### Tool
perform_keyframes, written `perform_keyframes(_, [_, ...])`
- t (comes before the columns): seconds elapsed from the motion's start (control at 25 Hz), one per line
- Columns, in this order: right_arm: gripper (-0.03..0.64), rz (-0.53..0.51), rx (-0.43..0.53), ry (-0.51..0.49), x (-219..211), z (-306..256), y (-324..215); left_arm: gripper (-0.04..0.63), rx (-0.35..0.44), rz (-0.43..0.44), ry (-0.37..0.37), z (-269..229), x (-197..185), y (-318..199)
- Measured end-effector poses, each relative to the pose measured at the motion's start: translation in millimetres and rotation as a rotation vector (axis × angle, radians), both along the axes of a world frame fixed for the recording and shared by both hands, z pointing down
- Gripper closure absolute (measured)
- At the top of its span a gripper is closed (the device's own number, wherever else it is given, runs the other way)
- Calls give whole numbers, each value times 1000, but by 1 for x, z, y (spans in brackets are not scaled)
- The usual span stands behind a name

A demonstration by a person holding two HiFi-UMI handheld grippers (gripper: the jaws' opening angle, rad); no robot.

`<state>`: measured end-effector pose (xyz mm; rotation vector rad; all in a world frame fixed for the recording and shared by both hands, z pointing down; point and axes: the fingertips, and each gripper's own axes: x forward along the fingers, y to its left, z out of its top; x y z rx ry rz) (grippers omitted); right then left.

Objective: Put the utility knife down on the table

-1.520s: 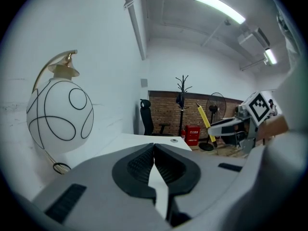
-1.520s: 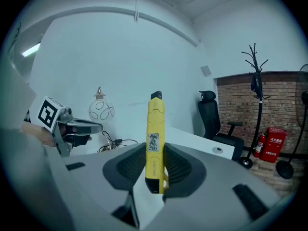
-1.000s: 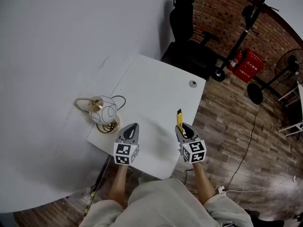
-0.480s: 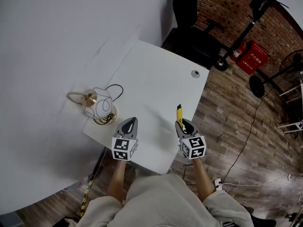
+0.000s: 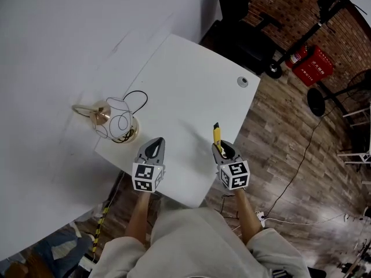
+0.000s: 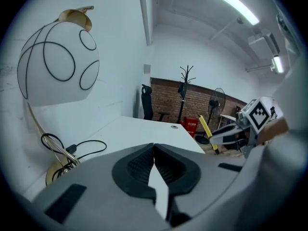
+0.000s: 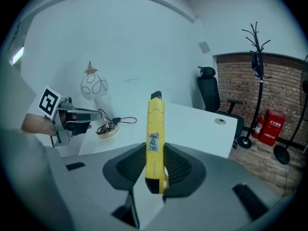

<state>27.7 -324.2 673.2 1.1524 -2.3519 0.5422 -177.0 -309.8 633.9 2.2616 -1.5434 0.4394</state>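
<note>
Between the pads of the right gripper (image 7: 156, 148) stands the utility knife (image 7: 155, 138), a yellow one with a black tip and a small printed label on its body. The jaws are clamped on its lower end, and the rest juts up and forward past the fingertips, so it is gripped and not lying on the table (image 7: 202, 124). From the head view the knife (image 5: 217, 136) points away from the person out of that gripper (image 5: 223, 150), above the white table (image 5: 191, 86) close to its right edge. A round grey grommet (image 5: 243, 81) sits in the tabletop well ahead of the gripper, slightly to its right. Off to its left, level with it, the left gripper (image 5: 155, 148) is held over the near edge of the table. In its own view the left gripper (image 6: 154, 146) has its two pads pressed together at the tips, with nothing in them. Just ahead and to the left of that gripper a lamp (image 5: 115, 120) with a white globe shade and a brass base stands on the table, its black cable (image 5: 136, 97) looped beside it. Beyond the table's far end are a black office chair (image 5: 243, 16), a coat stand (image 7: 256, 66) and a red box (image 5: 313, 62) against a brick wall.
</note>
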Motion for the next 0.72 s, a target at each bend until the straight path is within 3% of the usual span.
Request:
perform_keyframes(0.4, [508,-185,-8,142,-21,32,-10,589,-29,-37,5,14,-11,2])
perform_keyframes(0.72, [508,-475,104,416,-42,51,-15,589,-40,-52,8,21,-18,3])
